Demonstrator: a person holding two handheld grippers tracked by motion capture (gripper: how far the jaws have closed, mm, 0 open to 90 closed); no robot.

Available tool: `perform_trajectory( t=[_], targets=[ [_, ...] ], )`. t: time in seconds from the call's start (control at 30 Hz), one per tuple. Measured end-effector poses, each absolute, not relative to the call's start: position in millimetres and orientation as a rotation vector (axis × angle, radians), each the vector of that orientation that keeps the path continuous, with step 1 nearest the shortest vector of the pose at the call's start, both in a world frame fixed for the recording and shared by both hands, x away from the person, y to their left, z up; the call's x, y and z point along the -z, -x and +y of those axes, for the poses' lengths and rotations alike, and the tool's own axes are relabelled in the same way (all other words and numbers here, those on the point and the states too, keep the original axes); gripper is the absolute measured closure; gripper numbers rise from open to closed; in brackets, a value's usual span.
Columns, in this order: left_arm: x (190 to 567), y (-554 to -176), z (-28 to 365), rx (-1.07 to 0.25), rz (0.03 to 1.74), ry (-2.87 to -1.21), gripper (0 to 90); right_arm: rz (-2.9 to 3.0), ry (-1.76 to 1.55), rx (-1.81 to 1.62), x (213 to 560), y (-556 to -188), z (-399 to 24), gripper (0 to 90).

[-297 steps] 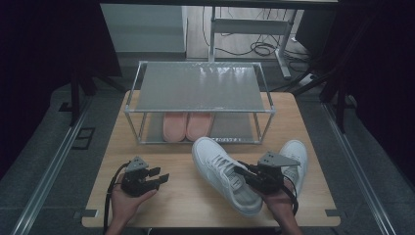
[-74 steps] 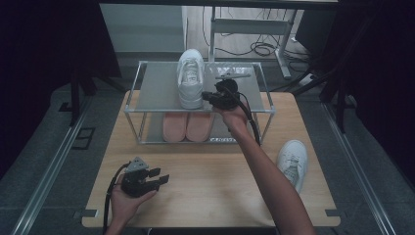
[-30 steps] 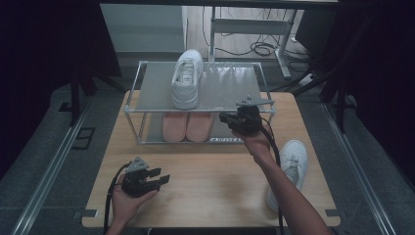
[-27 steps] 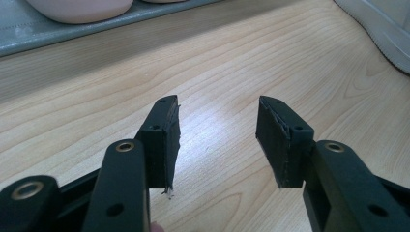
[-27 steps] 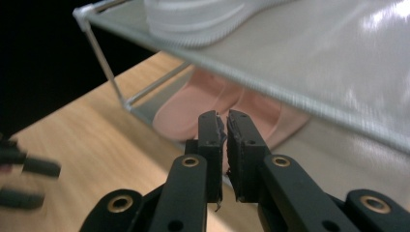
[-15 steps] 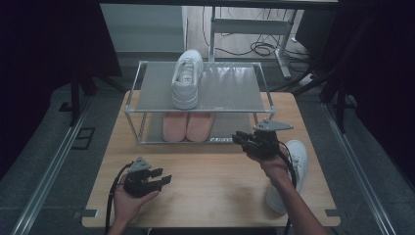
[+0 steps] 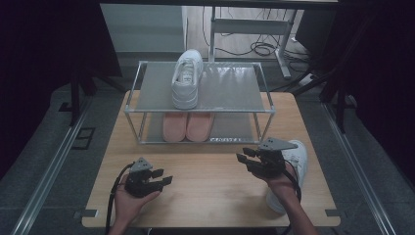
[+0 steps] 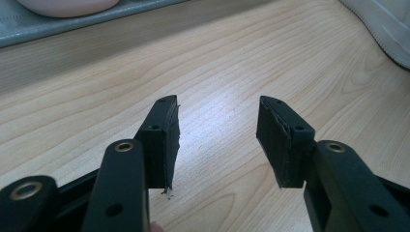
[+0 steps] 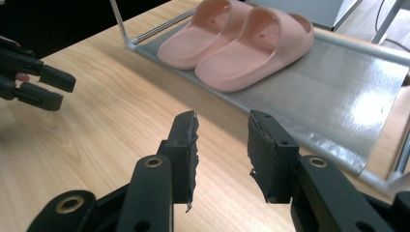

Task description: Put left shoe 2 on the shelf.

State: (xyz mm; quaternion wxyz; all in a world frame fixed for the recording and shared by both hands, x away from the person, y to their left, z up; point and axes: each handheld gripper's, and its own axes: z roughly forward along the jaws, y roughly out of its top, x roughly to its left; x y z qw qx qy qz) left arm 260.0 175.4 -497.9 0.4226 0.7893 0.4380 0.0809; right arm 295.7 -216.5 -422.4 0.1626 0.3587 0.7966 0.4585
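One white sneaker (image 7: pixel 186 78) now stands on the top shelf of the wire rack (image 7: pixel 264 110), toe toward the person, above the pink slippers (image 7: pixel 187 126) on the lower shelf; ten seconds ago both sneakers lay on the tabletop (image 7: pixel 205 171) and the top shelf was bare. Its mate, the second white sneaker (image 7: pixel 296 161), lies at the right edge of the tabletop, partly hidden behind the right hand. The right gripper (image 7: pixel 249 160) has come back from the shelf to hover just beside that shoe, and its jaws have just been opening: they stand about half apart with nothing between them, as the right gripper view (image 9: pixel 221 130) shows over bare wood and the slippers. So the first placement looks finished, and the likely next step is to turn toward the remaining sneaker and take hold of it. The left gripper (image 7: pixel 157 178) rests near the front left of the tabletop, jaws apart and empty, unmoved throughout.
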Motion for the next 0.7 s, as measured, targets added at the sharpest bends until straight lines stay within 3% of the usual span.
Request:
perform_trajectory(
  t=[0.37,0.7],
  targets=[
    [499,-260,175,-0.201,1.099,-1.982,51.0,2.268,-1.076,-1.323,441,-278,-233,65.1],
    [500,-260,173,-0.200,1.098,-1.989,50.9,2.270,-1.050,-1.331,444,-255,-240,74.3]
  ],
)
